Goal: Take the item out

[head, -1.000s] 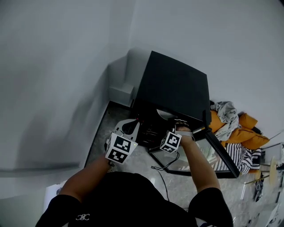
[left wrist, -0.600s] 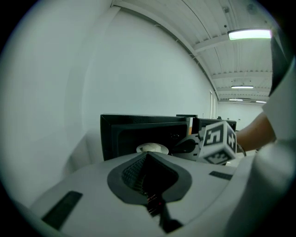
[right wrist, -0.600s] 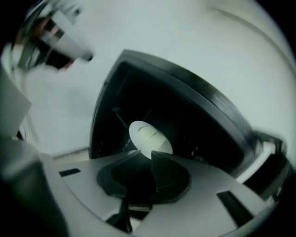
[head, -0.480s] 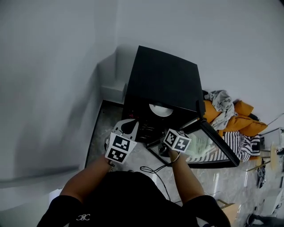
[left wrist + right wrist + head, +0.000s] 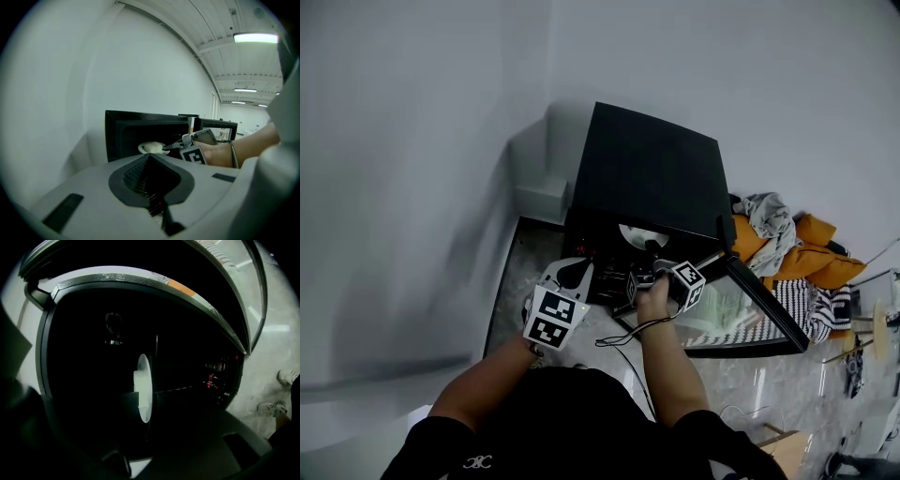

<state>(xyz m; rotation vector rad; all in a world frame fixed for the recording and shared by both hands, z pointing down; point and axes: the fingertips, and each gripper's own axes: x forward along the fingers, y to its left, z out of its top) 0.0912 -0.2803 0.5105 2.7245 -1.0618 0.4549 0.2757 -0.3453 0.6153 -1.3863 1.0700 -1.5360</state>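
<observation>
You had the oven [image 5: 652,173] mouth open in front, door [image 5: 745,314] swung out to the right; inside, the plate [image 5: 637,234] took the cavity's middle, wall [image 5: 441,141] close on the oven's left

The microwave [image 5: 656,173] is black, its plate [image 5: 637,234] white, the cushions [image 5: 825,267] orange.

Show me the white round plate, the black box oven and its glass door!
white round plate [image 5: 633,234]: head view, left part of the dish.
black box oven [image 5: 656,169]: head view, top panel.
glass door [image 5: 736,314]: head view, the pane.
</observation>
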